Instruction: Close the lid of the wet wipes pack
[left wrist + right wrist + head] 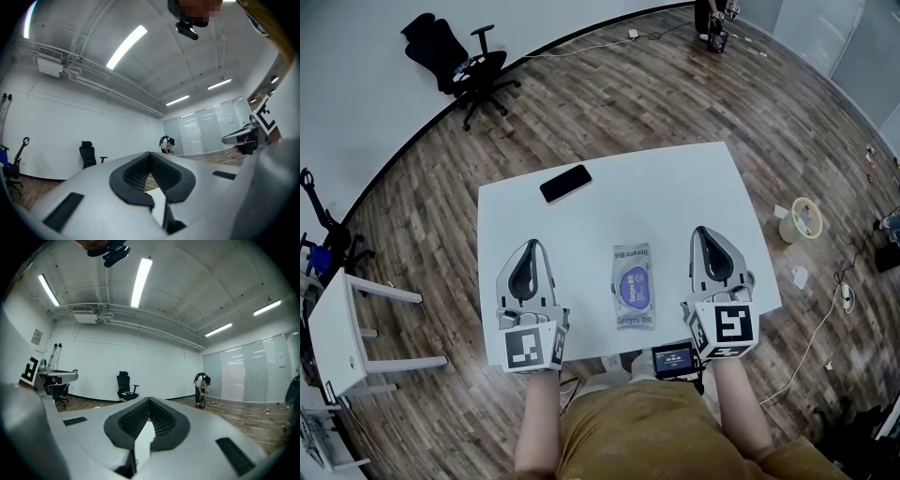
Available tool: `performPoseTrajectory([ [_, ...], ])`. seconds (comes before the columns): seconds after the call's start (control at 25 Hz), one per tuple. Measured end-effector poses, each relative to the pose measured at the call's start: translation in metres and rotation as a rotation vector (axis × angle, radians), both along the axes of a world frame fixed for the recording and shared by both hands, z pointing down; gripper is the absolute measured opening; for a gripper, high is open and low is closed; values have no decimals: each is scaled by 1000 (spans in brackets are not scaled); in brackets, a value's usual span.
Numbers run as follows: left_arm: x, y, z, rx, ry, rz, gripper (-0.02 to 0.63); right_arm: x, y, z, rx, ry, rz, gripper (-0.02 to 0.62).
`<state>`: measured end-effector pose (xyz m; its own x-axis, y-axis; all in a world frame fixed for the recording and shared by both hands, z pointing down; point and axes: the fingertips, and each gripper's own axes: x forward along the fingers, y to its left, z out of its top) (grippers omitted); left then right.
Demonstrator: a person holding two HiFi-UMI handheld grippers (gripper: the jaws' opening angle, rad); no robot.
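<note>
The wet wipes pack (634, 286) lies flat near the front middle of the white table (694, 187), its long side pointing away from me. Its purple oval lid (633, 283) looks flat against the pack. My left gripper (532, 246) rests on the table to the pack's left, jaws shut and empty. My right gripper (703, 232) rests to the pack's right, also shut and empty. Neither touches the pack. In the left gripper view the left gripper (150, 154) has its tips meeting; the right gripper (149, 400) shows the same in its own view. The pack is hidden in both gripper views.
A black phone (565, 183) lies at the table's far left. A small black device (672, 357) sits at the front edge by my body. On the floor are a tape roll (800, 220) and cables on the right, an office chair (459, 66) beyond, and a small white table (337, 328) on the left.
</note>
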<state>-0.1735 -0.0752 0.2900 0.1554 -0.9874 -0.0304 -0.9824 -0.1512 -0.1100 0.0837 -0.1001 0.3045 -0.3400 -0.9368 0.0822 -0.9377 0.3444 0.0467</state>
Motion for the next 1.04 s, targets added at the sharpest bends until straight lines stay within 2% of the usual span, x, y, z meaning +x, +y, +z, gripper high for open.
performPoseTrajectory([
  [1.04, 12, 2, 11, -42, 7, 45, 6, 11, 5, 0, 7, 3, 29, 9],
])
